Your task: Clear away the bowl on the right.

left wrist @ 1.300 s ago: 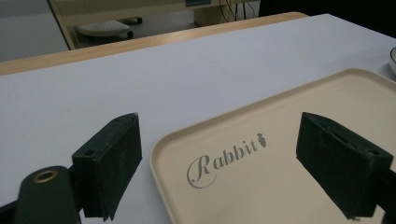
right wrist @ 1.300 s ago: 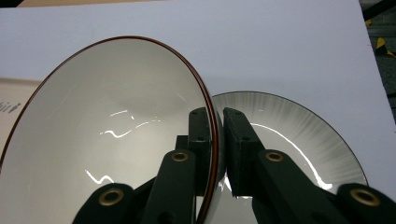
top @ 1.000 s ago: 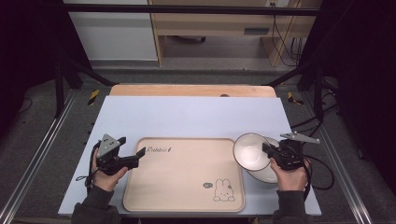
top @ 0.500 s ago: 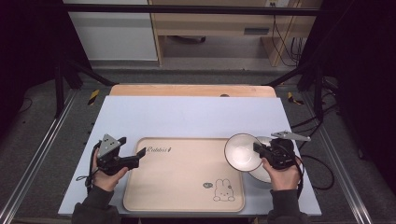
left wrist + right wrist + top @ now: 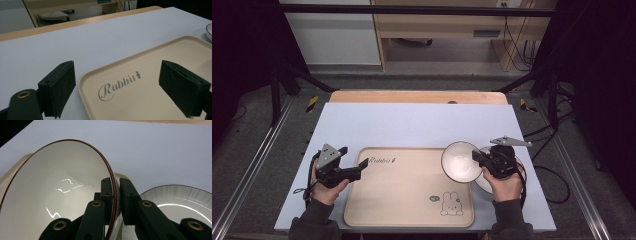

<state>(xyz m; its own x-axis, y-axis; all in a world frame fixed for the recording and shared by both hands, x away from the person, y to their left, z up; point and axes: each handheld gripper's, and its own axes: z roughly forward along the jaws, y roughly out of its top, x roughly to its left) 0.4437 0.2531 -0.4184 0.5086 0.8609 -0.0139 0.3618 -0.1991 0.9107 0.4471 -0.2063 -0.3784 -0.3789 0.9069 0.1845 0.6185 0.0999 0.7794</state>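
The right gripper point(image 5: 479, 159) is pinching the bowl point(image 5: 460, 161) by its rim, right of centre over the tray point(image 5: 402, 200). Glazed, slippery, breakable. The left gripper point(image 5: 120, 87) is gaping wide.

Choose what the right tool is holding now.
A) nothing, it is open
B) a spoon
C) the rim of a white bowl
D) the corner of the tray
C: in the right gripper view the right tool is shut on the rim of the bowl, one jaw inside and one outside.
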